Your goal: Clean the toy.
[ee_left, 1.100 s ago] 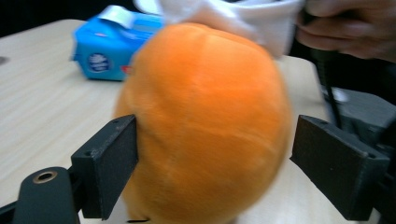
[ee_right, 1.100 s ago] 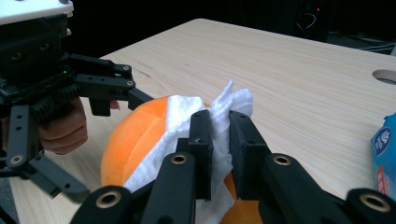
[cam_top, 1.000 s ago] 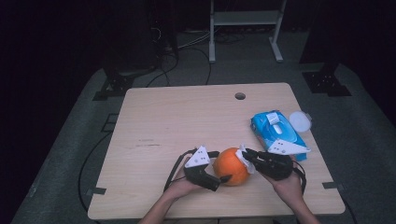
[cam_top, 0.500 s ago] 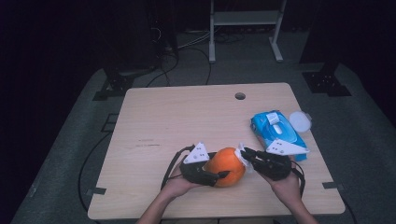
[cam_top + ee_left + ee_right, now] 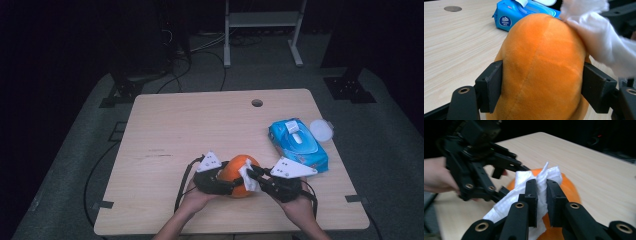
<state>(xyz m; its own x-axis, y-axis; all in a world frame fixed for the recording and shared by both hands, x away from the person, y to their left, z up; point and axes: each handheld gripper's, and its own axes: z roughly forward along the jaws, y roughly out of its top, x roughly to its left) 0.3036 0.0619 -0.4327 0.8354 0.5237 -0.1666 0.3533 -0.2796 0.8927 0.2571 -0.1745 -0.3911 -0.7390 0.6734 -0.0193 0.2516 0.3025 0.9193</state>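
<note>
An orange plush toy (image 5: pixel 239 175) rests near the front edge of the wooden table (image 5: pixel 200 125). My left gripper (image 5: pixel 232 181) holds it from the left. In the left gripper view both black pads press into the sides of the orange plush toy (image 5: pixel 541 67). These jaws have just eased open a little, with the toy still squeezed between them. My right gripper (image 5: pixel 252 174) comes in from the right, shut on a crumpled white wipe (image 5: pixel 549 173). The wipe (image 5: pixel 599 42) lies against the toy's top right side. The orange plush toy (image 5: pixel 569 185) sits just beyond my right gripper (image 5: pixel 542 187).
A blue pack of wet wipes (image 5: pixel 297 144) with its flap open lies to the right, a round white lid (image 5: pixel 321 130) beside it. A cable hole (image 5: pixel 257 103) sits near the table's far edge. Dark floor with stands and cables surrounds the table.
The left jaws have closed from a wide stance onto the orange toy, which shifted slightly left. The right gripper brought the wipe leftward against the toy.
</note>
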